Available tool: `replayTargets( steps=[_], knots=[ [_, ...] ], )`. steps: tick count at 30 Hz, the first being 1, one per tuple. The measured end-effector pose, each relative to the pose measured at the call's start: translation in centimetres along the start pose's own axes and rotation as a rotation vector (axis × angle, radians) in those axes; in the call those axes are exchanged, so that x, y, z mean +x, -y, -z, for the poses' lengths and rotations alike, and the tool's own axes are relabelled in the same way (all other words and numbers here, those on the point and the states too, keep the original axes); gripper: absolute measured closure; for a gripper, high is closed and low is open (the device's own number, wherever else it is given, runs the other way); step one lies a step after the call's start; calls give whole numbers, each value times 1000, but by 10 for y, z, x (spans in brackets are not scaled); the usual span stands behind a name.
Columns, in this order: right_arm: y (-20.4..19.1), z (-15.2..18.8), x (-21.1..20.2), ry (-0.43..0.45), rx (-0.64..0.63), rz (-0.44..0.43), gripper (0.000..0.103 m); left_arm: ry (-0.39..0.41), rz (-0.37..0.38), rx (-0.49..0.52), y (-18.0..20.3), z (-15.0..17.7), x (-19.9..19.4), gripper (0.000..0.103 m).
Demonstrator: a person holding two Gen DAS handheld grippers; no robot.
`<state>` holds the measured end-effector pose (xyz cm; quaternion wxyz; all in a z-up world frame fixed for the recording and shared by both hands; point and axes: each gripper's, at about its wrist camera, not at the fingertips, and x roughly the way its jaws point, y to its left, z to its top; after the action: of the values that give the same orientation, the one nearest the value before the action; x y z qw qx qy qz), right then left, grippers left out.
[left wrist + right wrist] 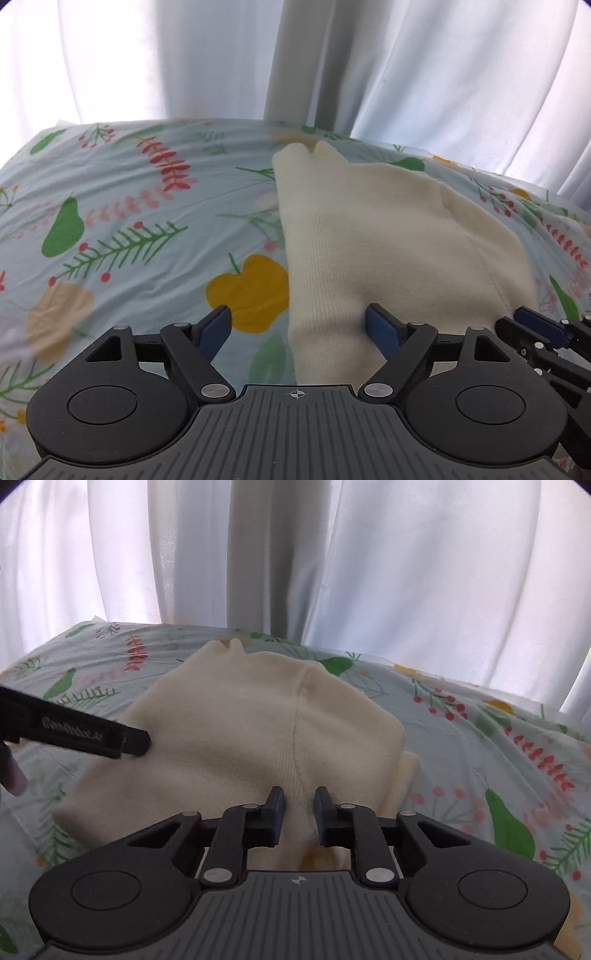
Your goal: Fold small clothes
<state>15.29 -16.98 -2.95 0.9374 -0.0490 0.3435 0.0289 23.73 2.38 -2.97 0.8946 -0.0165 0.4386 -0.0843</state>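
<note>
A cream knit garment [373,236] lies folded on the floral sheet [129,206]. My left gripper [299,328] is open wide over its near left edge, one blue pad on the cloth, the other over the sheet. In the right wrist view the garment [240,731] fills the middle. My right gripper [299,812] stands partly open over its near edge, with a ridge of cloth between the pads; whether they pinch it I cannot tell. The left gripper's arm [92,734] crosses the garment's left side. The right gripper's fingers [532,325] show at the left view's right edge.
White curtains [295,59] hang behind the bed's far edge. The floral sheet [498,746] stretches to both sides of the garment. A fingertip [14,775] shows at the left edge of the right wrist view.
</note>
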Motion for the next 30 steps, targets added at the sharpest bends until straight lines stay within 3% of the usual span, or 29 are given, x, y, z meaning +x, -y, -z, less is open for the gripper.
replayTargets(
  steps=[15, 16, 17, 19, 22, 24, 26, 30],
  knots=[
    [-1, 1, -5, -39, -34, 32, 84, -53, 35, -43, -16, 4, -7, 14],
    [1, 2, -7, -45, -32, 33, 81, -53, 30, -30, -15, 6, -9, 14],
    [1, 3, -9, -63, -39, 49, 71, -54, 24, -14, -15, 9, -13, 13],
    [-1, 3, -13, -125, -36, 138, 43, -65, -4, 24, -15, 17, -23, 13],
    [5, 3, -29, -196, 68, 140, 40, -83, -75, 56, -18, 37, -37, 13],
    [4, 11, -41, -265, 122, 91, 33, -92, -65, 39, -22, 52, -50, 14],
    [-3, 24, -48, -320, 120, 56, 19, -120, -45, 24, -23, 63, -59, 14],
    [-14, 38, -61, -365, 123, -3, 16, -149, -37, 22, -17, 78, -70, 14]
  ],
)
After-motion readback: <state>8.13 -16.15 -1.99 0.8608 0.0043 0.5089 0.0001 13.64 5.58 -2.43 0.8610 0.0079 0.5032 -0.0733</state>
